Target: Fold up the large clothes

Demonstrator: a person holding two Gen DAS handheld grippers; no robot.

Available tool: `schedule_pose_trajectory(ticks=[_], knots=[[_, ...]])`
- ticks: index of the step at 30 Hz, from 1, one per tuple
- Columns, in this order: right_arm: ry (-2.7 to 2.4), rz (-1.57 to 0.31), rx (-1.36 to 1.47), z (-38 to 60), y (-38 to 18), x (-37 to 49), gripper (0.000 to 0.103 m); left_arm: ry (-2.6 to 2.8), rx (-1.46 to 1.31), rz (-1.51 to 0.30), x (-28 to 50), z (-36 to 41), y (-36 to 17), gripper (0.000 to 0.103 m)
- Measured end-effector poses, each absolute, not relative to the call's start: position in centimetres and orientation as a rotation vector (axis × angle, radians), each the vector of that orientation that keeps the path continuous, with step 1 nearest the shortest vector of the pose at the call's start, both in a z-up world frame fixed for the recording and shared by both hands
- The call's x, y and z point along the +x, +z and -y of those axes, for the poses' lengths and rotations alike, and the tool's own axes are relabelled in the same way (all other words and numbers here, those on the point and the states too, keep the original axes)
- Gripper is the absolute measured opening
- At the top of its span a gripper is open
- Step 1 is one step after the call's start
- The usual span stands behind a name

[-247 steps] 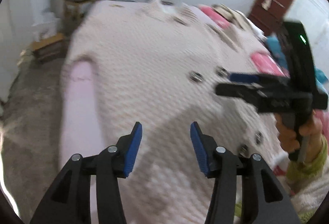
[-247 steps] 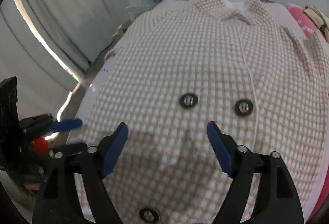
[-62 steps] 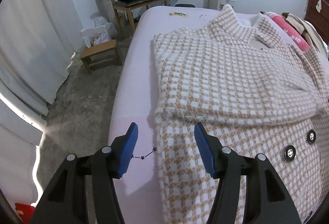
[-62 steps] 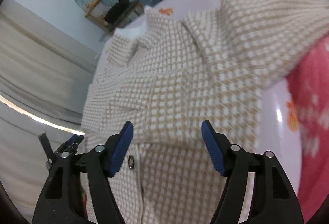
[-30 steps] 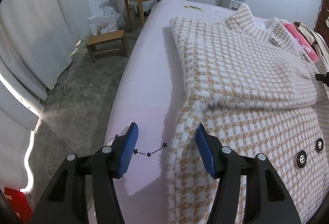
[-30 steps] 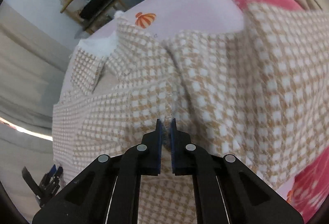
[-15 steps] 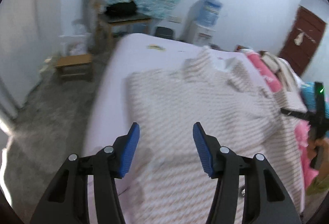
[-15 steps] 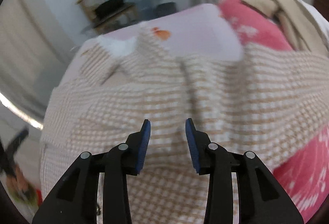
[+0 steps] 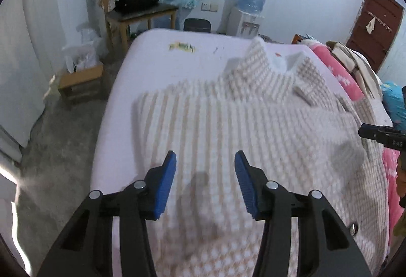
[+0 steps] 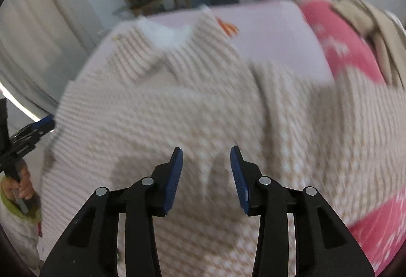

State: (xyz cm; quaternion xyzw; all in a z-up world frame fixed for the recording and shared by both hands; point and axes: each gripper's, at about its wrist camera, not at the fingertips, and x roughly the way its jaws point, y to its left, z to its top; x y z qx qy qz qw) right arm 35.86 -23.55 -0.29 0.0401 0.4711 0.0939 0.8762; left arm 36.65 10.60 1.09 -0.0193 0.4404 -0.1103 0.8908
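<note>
Both tools are hovering empty over the checked coat (image 9: 253, 129), which is lying spread face up on the bed (image 9: 157, 58), collar (image 9: 256, 58) at the far end, so the whole garment is sitting ahead of and under the fingers. The left hand-held gripper (image 9: 205, 180) is released, jaws apart with nothing between them, and is hanging above the coat's left half, probably because that side already looks turned inward with a straight folded edge running just left of and ahead of its tips. The right hand-held gripper (image 10: 206, 176) is also released, jaws partly apart, holding nothing, and is floating over the coat's right half where a sleeve (image 10: 291, 104) is lying bunched just ahead and to its right, part of it draping toward the pink bedding (image 10: 342, 48) farther right. Judging by that, the right side is not sitting flat yet and is likely the next thing needing a pinch. Both views are blurring, so exact fold lines are hard to tell. Each tool is showing at the outer edge of the other's view, well apart, one per side of the coat
</note>
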Motion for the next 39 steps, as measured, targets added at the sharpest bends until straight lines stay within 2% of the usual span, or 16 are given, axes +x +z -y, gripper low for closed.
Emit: schedule_pose_trajectory(ticks=[5, 7, 11, 16, 19, 22, 28, 32, 35, 39], knots=[[0.181, -1.021, 0.04, 22.1, -3.5, 39.0, 0.048, -0.078, -0.038, -0.975, 40.9, -11.5, -1.3, 0.047], [0.152, -1.033, 0.042, 23.1, -4.5, 39.4, 0.048, -0.074, -0.082, -1.008, 41.5, -12.5, -2.4, 0.048], [0.092, -1.039, 0.034, 23.3, -2.9, 38.5, 0.049, -0.086, -0.105, -0.964, 40.9, -13.2, -1.0, 0.048], [0.254, -0.952, 0.02, 19.0, -0.4, 38.6, 0.06, -0.148, -0.108, -0.95, 40.6, -11.8, -0.1, 0.048], [0.314, -0.958, -0.035, 15.6, -1.7, 39.8, 0.062, -0.115, -0.062, -1.01, 40.8, -10.7, -1.5, 0.048], [0.28, -1.022, -0.069, 14.6, -4.5, 40.7, 0.063, -0.104, -0.044, -0.985, 40.4, -10.8, -2.0, 0.048], [0.296, -0.987, -0.074, 14.5, -2.0, 36.5, 0.063, -0.152, -0.028, -0.945, 37.3, -11.1, 0.4, 0.048], [0.293, -1.002, -0.124, 14.0, -3.3, 33.8, 0.066, -0.137, 0.027, -1.01, 35.9, -10.9, -1.7, 0.048], [0.279, -1.006, -0.118, 14.3, -4.1, 33.2, 0.067, -0.115, 0.055, -0.989, 35.3, -10.4, -2.0, 0.048], [0.278, -0.953, -0.068, 15.6, -0.7, 30.3, 0.071, -0.14, 0.028, -0.961, 34.1, -10.1, 0.0, 0.048]])
